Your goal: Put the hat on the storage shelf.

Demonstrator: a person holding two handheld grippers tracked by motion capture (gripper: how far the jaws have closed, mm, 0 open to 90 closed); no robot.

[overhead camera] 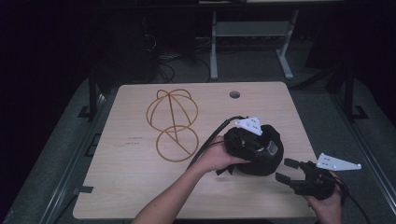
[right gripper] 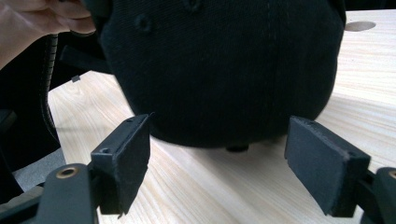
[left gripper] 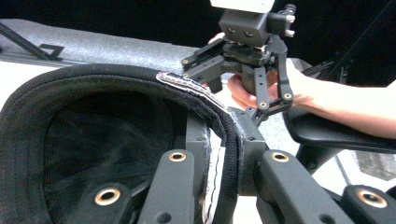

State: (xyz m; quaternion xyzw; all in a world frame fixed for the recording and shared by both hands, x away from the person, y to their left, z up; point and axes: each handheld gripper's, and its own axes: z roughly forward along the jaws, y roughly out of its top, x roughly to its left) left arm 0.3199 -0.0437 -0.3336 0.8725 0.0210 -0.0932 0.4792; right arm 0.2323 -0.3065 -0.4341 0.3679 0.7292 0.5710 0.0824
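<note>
Pale wooden table (overhead camera: 140, 186) bears a black cap (overhead camera: 266, 161) near its right edge, crown toward the right gripper (overhead camera: 286, 170), whose jaws gape empty. Left gripper (left gripper: 223, 154) is clenched on the cap's rim.

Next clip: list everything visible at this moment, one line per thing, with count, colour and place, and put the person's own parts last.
cap: one, black, at the table's right half, its rim pinched in the left tongs, crown downward just above the wood.
wire frame: one, tan, a dome shape with a ring beside it, lying on the table left of centre.
table: one, light wood, with a round hole near its far edge.
stand legs: one set, grey, on the floor beyond the table.
left tongs: one, black, shut on the cap's rim.
right tongs: one, black, open, near the table's right front edge, pointing at the cap without touching it.
hands: two, left hand and right hand, each holding its tongs.
</note>
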